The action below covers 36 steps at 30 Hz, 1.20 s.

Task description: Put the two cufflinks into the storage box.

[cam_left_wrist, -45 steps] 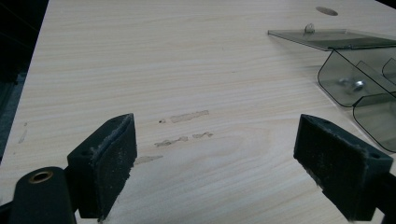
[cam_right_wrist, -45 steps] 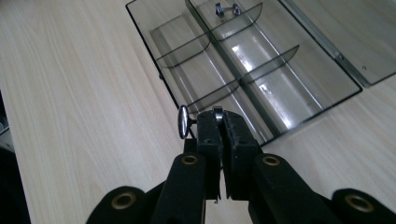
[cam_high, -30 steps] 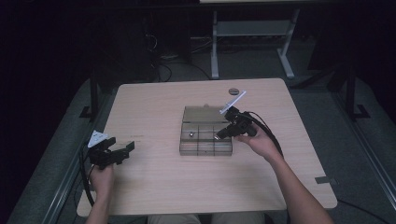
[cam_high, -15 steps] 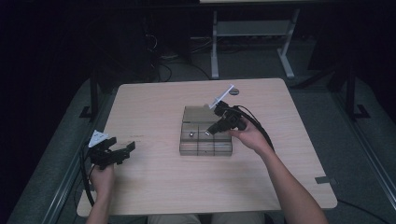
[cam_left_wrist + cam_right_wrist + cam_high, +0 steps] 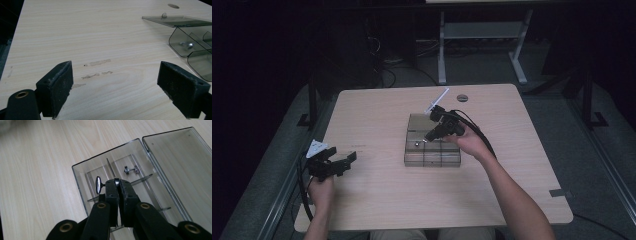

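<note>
right gripper [image 5: 117, 185]: jaws pinched tight on a little metal cufflink [image 5: 99, 185]. One end sits between the tips, and the round disc end sticks out to the left of them in the right gripper view.

cufflink vs box: it's held just above the smoky clear plastic box [image 5: 82, 182], over a divided compartment near the box's left wall. I can't tell if it's touching the floor of the box.

second cufflink [image 5: 131, 170]: lying loose in the next compartment over, a bit beyond the jaw tips, not touching them.

box in the high view: the box [image 5: 432, 159] sits mid-table with its lid flipped open flat, and the right gripper [image 5: 428, 138] is poking down into it.

left gripper [image 5: 343, 161]: jaws wide apart, nothing between them, parked over bare table [image 5: 382, 200] well away from the box.
</note>
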{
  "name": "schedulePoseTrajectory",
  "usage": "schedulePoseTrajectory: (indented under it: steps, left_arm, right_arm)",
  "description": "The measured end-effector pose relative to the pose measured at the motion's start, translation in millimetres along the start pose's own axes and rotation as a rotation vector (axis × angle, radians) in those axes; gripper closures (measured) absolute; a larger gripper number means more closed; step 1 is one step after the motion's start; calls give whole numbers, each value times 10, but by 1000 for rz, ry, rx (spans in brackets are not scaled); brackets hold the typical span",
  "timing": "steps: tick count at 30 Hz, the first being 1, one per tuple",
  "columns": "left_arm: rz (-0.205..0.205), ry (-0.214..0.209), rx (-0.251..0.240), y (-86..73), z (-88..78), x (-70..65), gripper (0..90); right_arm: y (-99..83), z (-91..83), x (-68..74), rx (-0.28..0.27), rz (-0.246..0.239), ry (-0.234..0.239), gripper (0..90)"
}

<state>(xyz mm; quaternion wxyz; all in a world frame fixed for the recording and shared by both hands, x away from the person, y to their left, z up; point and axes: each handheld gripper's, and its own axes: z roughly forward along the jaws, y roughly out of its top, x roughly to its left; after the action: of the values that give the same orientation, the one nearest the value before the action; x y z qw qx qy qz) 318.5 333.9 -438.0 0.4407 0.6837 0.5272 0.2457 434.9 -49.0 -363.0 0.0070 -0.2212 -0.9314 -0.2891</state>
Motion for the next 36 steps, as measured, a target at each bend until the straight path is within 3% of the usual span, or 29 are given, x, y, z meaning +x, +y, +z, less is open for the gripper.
schedulePoseTrajectory:
  steps: [16,36]
  left_arm:
    - [-3,2,2,-1,-6,14,129]
    - [-7,4,2,-2,-6,15,129]
  right_arm:
    - [90,362,-103,28,32,14,858]
    - [123,598,-204,43,91,1,857]
